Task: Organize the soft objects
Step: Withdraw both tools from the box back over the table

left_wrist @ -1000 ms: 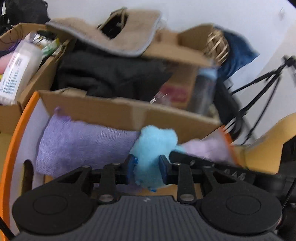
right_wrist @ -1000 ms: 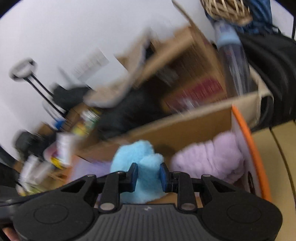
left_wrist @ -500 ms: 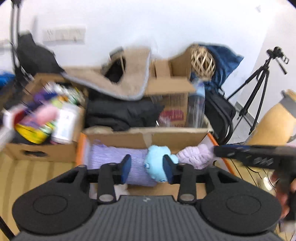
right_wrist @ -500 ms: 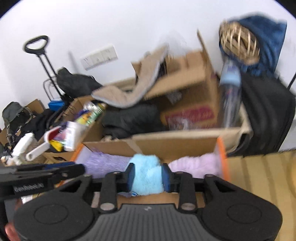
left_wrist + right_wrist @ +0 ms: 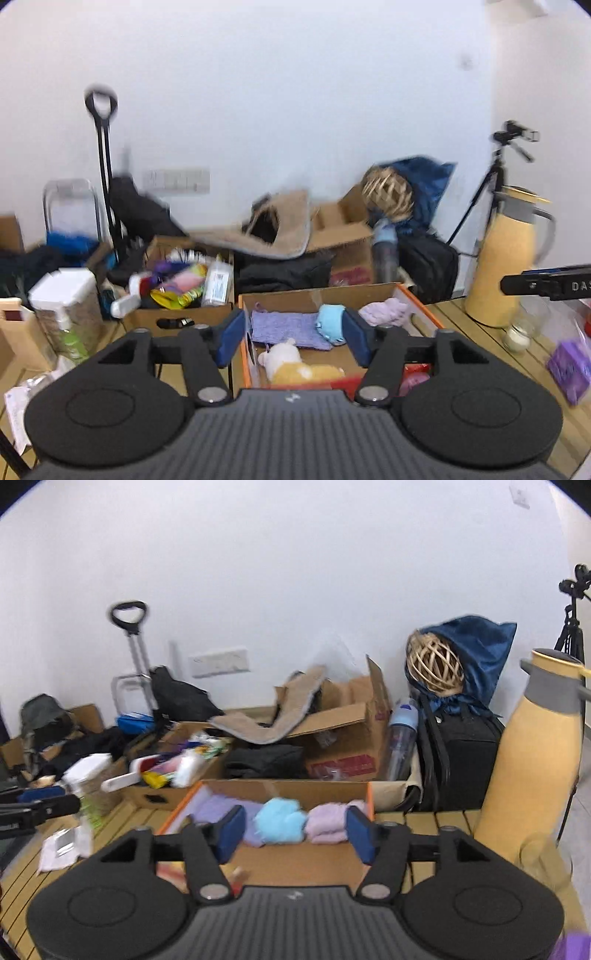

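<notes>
I have both claws spread and empty above the near part of the wooden bench [image 5: 110,834], their jaws having just been opening with nothing gripped between the blue pads. Through the left claw [image 5: 293,338] I look down into the orange-edged cardboard box [image 5: 417,306], which sits on the bench toward its far edge, and the soft things lie inside it. Along the box's far wall the flat purple knitted cloth [image 5: 284,326] lies at the left, the light blue plush [image 5: 330,325] rests just beside it in the middle, touching its right end, and the lilac fluffy bundle [image 5: 384,310] sits at the right, by the orange side wall. Nearer to me in the same box a small white and yellow stuffed toy [image 5: 291,363] lies on the floor of the box, apart from that row. Through the right claw [image 5: 293,832] the same row shows: purple cloth [image 5: 218,808], blue plush [image 5: 280,819] and lilac bundle [image 5: 328,821] side by side, touching, against the far wall. The tip of the left claw pokes in at the left edge of that view, well apart from the box. A tall yellow jug [image 5: 532,760] stands on the bench at its right edge, and a purple pouch [image 5: 569,365] lies near that edge, closer to me
</notes>
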Available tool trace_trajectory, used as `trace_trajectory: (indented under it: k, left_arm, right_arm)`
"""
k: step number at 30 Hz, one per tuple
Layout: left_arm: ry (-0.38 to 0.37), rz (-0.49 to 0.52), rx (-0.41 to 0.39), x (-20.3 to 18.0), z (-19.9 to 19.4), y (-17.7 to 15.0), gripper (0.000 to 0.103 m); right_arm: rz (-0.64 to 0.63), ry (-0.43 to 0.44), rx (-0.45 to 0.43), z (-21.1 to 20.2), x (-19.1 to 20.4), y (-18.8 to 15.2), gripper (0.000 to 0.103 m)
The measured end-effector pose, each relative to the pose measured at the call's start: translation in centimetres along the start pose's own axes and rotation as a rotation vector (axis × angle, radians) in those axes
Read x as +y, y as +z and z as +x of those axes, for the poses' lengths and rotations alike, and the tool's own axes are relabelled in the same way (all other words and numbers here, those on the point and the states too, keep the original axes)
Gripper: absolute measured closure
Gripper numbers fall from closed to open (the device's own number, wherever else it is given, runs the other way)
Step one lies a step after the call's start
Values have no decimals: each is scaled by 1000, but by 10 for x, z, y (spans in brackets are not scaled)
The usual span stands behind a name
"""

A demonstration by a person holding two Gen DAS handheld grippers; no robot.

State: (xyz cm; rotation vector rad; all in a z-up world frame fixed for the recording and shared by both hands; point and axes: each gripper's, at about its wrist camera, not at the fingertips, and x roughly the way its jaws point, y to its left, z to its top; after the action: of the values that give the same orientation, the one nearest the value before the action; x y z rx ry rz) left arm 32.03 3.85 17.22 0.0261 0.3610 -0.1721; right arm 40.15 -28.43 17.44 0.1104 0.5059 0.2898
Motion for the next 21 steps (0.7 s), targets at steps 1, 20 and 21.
trace_trajectory:
  k: [1,20,21]
  left_arm:
    - [-5,17,-49,-7,-26,-19,29]
    - [52,-23,-95,-46,-182,-175,3]
    - [47,-22,-86,-46,-179,-176,3]
  right_arm:
    - [-13,15,-13,-12,6,-15,38]
    - [-225,-60,-210,-201,89,-240,19]
    - [-217,-55,-212,-200,89,-241,19]
